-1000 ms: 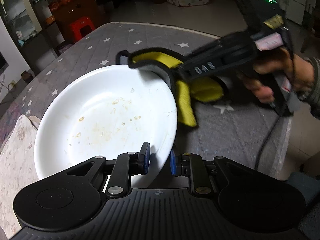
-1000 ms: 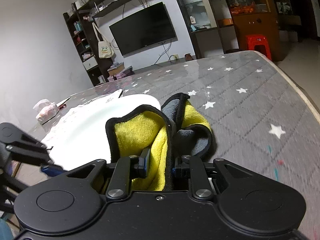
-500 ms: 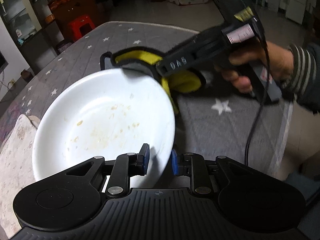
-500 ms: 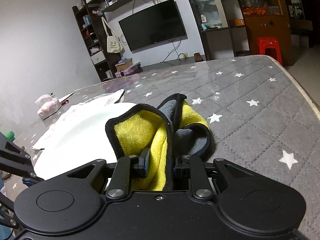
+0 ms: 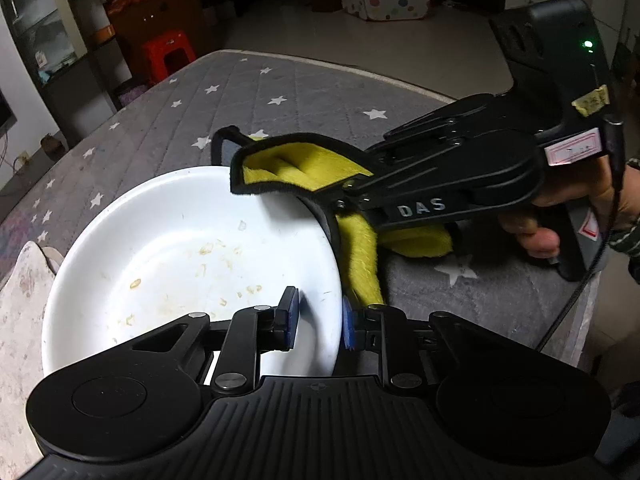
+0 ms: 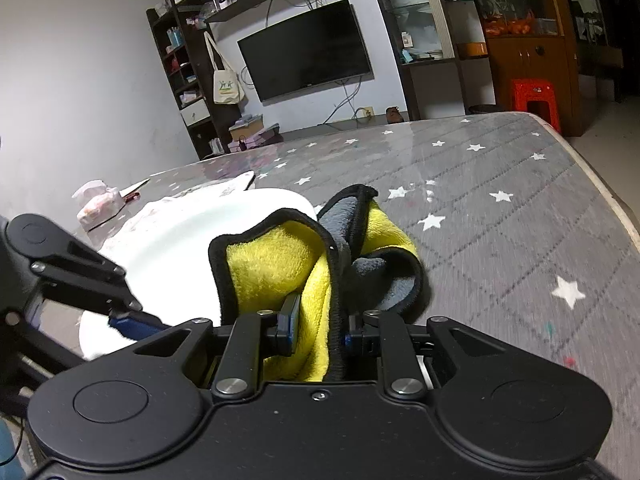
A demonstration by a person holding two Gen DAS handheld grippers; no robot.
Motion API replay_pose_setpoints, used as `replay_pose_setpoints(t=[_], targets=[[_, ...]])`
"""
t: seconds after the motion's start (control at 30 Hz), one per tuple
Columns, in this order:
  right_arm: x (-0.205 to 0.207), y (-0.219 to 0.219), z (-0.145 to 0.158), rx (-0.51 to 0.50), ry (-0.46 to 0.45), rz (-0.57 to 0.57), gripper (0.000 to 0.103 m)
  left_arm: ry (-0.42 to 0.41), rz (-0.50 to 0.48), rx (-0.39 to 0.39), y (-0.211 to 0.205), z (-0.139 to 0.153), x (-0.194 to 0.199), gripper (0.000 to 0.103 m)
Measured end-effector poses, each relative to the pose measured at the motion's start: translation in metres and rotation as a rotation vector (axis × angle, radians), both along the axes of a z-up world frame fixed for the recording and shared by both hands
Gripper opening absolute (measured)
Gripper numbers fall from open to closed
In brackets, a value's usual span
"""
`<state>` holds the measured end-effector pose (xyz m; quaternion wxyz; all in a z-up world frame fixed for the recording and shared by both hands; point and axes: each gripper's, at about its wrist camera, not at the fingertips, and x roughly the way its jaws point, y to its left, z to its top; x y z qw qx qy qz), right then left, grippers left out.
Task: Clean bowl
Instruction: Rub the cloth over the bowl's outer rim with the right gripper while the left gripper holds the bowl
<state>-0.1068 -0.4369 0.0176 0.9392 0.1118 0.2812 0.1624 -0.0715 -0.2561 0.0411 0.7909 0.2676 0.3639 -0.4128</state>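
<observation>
The bowl's (image 5: 168, 248) inside lies open from above. A yellow cloth (image 5: 304, 168) hangs over its far rim, blocking that side. Beyond it the starred counter (image 6: 500, 184) is bare; a patterned mat (image 5: 20, 304) crowds the bowl's left.

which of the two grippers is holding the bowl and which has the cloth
The left gripper is clamped on the white bowl's near rim. The right gripper is shut on the yellow-and-grey cloth, held at the bowl's far edge.
</observation>
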Motion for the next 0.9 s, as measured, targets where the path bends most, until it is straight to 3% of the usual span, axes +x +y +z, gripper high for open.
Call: replay_pose_setpoints(t=[0.33, 0.9], targets=[[-0.035, 0.005, 0.002, -0.013, -0.004, 0.041, 0.022, 0.010, -0.064, 0.002, 0.014, 0.000, -0.008, 0.022], [-0.002, 0.000, -0.001, -0.022, -0.007, 0.034, 0.022, -0.003, -0.140, 0.047, 0.032, -0.003, -0.023, 0.021]])
